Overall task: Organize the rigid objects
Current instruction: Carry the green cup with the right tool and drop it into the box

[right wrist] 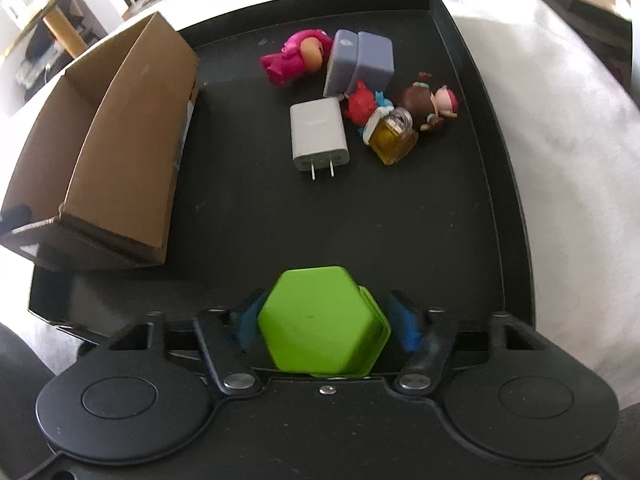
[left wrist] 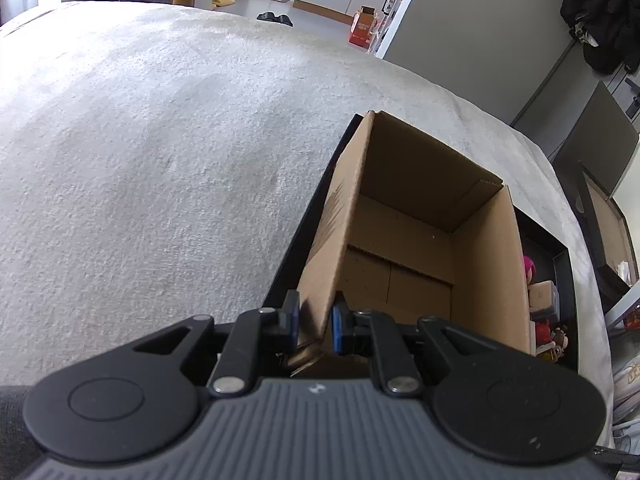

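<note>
My left gripper [left wrist: 316, 324] is shut on the near left wall of an open, empty cardboard box [left wrist: 416, 248], which stands in a black tray [left wrist: 564, 264]. The box [right wrist: 104, 152] also shows at the left of the tray [right wrist: 496, 184] in the right wrist view. My right gripper [right wrist: 324, 324] is shut on a green hexagonal container [right wrist: 320, 320], held above the tray's near edge. On the tray's far side lie a white charger [right wrist: 318, 136], a grey-blue case [right wrist: 360, 60], a pink doll [right wrist: 296, 56], a red figure [right wrist: 360, 106], a brown-haired doll [right wrist: 428, 108] and a yellow perfume bottle [right wrist: 394, 136].
The tray sits on a pale plush cover [left wrist: 160, 140] that spreads wide to the left. Beyond it are a floor with an orange carton [left wrist: 364, 26], white cabinets and a dark coat [left wrist: 600, 12] hanging at the right.
</note>
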Demonstrator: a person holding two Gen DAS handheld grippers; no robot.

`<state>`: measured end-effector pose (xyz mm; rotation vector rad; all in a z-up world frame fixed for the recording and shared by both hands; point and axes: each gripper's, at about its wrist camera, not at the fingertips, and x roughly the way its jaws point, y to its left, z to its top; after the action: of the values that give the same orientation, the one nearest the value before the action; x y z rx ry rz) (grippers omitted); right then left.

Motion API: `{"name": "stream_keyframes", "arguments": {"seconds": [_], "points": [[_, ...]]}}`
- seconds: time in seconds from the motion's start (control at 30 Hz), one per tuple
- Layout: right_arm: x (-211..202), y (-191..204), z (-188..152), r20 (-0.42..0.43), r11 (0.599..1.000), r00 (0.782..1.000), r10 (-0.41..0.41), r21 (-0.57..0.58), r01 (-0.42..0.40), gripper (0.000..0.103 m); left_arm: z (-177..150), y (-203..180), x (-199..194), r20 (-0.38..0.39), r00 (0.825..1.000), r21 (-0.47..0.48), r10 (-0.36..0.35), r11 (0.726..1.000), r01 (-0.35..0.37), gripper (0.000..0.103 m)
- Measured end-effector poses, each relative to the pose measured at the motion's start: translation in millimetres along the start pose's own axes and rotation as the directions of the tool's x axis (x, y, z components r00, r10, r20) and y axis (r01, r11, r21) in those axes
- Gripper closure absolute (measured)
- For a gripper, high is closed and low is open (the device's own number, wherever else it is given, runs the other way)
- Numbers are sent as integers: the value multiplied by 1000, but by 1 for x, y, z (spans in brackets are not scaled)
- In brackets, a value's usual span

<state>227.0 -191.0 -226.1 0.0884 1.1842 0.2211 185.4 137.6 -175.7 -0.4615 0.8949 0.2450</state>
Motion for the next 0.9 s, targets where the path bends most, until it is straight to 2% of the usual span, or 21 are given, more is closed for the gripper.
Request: {"name": "stream_keyframes", "arguments": {"seconds": [0.33,0.9], "points": [[-19,20,17,78,998,997,-20,-55,25,49,1,5,2,4,1000,-11,-24,1000,24,88],[-55,83,76,230,989,971,62,-142,-29,49,-1,6,-1,25,999,-3,-36,999,36,88]]}}
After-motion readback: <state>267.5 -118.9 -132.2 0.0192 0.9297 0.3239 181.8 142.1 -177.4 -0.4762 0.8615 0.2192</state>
